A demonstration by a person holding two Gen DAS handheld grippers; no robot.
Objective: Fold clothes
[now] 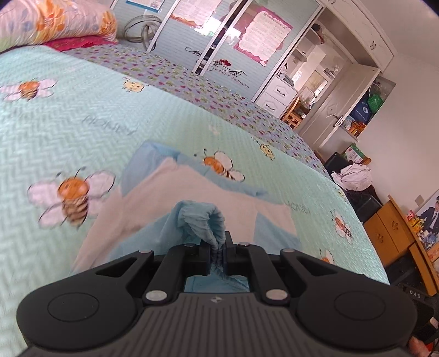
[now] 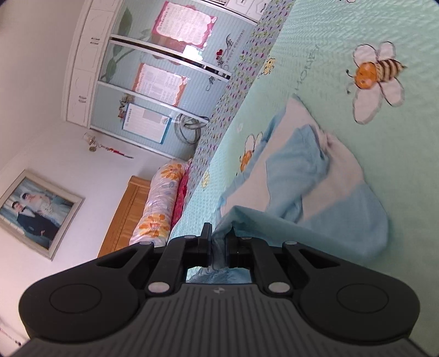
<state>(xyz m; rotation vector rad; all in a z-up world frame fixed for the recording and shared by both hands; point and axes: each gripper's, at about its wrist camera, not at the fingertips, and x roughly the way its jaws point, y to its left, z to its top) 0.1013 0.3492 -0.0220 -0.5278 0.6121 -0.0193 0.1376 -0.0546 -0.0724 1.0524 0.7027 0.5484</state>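
A light blue and white garment point(image 1: 192, 189) lies partly folded on the mint bee-print bedspread point(image 1: 82, 131). My left gripper point(image 1: 218, 247) is shut on a bunched blue edge of the garment, lifted a little off the bed. In the right wrist view the same garment point(image 2: 315, 175) lies on the bedspread point(image 2: 356, 27), and my right gripper point(image 2: 218, 247) is shut on another blue edge of it, held just above the bed.
A floral pillow roll point(image 1: 55, 22) lies at the head of the bed. A wardrobe with sliding doors point(image 1: 219, 35) stands beyond the bed. A wooden cabinet point(image 1: 389, 233) and a pile of clothes point(image 1: 354, 175) stand beside the bed.
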